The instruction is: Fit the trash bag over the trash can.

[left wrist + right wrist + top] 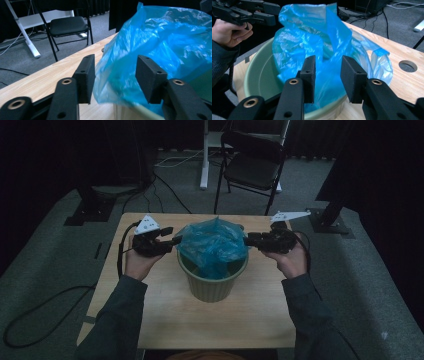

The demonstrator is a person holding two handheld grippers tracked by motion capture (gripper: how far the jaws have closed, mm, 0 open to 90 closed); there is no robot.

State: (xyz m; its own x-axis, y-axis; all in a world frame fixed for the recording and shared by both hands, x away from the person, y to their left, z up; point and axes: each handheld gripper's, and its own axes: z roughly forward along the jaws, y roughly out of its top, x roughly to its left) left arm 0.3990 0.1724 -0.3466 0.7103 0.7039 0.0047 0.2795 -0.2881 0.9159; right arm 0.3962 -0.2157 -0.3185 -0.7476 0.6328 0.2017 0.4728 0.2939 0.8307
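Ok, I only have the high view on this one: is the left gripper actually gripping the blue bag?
Observer: No. The left gripper has its jaws apart, and the blue bag's edge hangs loose between them.
Operator: And the right one?
Observer: The right gripper is open too. Film runs through the gap but is not pinched.
Operator: Does the bag line the bin?
Observer: Not all round. Part of the green bin's inner wall is bare.
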